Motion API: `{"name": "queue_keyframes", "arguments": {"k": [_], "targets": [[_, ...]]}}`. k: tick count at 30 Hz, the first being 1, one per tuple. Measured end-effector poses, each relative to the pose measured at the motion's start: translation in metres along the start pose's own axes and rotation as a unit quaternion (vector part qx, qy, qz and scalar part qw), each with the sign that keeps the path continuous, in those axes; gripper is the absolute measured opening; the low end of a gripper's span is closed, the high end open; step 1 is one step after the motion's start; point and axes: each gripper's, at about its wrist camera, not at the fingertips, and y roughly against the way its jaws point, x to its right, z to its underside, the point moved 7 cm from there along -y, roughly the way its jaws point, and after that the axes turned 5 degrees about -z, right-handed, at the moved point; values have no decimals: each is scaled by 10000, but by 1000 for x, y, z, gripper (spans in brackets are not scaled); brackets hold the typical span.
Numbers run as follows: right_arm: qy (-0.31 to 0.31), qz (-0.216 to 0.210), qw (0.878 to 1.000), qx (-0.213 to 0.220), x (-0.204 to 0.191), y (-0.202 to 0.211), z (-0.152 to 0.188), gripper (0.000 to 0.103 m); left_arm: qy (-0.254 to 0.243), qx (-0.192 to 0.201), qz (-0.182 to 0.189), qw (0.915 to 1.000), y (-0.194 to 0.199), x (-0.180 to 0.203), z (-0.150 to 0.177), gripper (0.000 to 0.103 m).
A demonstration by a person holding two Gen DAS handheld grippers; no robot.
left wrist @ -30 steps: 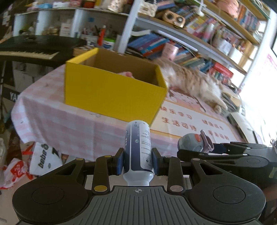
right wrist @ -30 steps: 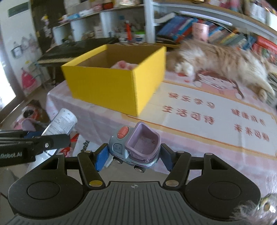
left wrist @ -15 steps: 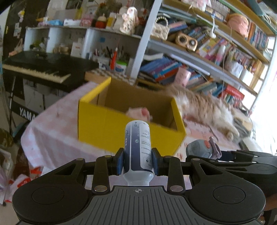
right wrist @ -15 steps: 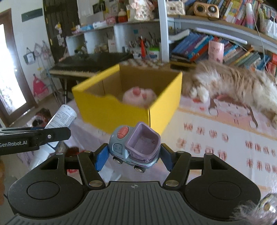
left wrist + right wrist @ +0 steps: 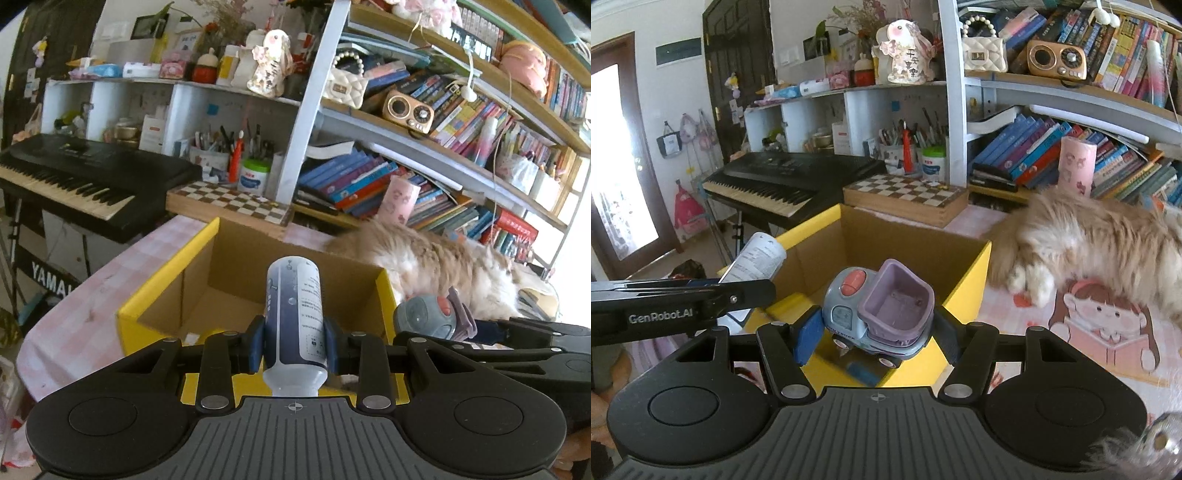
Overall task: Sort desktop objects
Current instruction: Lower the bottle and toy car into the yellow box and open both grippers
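Left gripper (image 5: 294, 349) pinching white bottle (image 5: 294, 325) between blue pads, bottle upright along fingers, held above near wall of yellow cardboard box (image 5: 147, 295). Right gripper (image 5: 874, 334) clamped on toy truck (image 5: 877, 314), grey-blue cab with pink button on top, purple bucket open upward. Truck hanging over box opening, close to near right corner. Box standing on pink checked tablecloth (image 5: 92, 288), brown inside, some small items on its floor, not clear which. Fluffy cat (image 5: 1100, 236) lying just beside box on right side, paws on printed mat (image 5: 1108, 332). Keyboard piano (image 5: 74, 173) and chessboard (image 5: 908, 197) behind box, apart from it.
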Motion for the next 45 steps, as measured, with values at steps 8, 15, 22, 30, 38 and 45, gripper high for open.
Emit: {"name": "queue_keyframes", "arguments": {"k": [8,15,22,30,38,45], "targets": [[81,20,10000,20,30,-28,-19,61,-173,-204,-170,9995,-42,7,-6,31],[137,-95,9999,-30,42,-56,-30,61,-382,-521,-357,9973,-73,9,0,31],[265,-198,9994,-141,48,-80,-34,61,-722,-764,-466,9934,-96,18,9,31],[400,-318,9979,-398,52,-102,-27,61,-737,-734,-802,9913,-103,12,13,61],[564,-453,9957,-587,49,-117,-21,61,-807,-483,-883,9916,-86,10,13,85],[686,-519,9941,-666,48,-127,-25,61,-748,-55,-1063,9915,-60,8,8,91]]}}
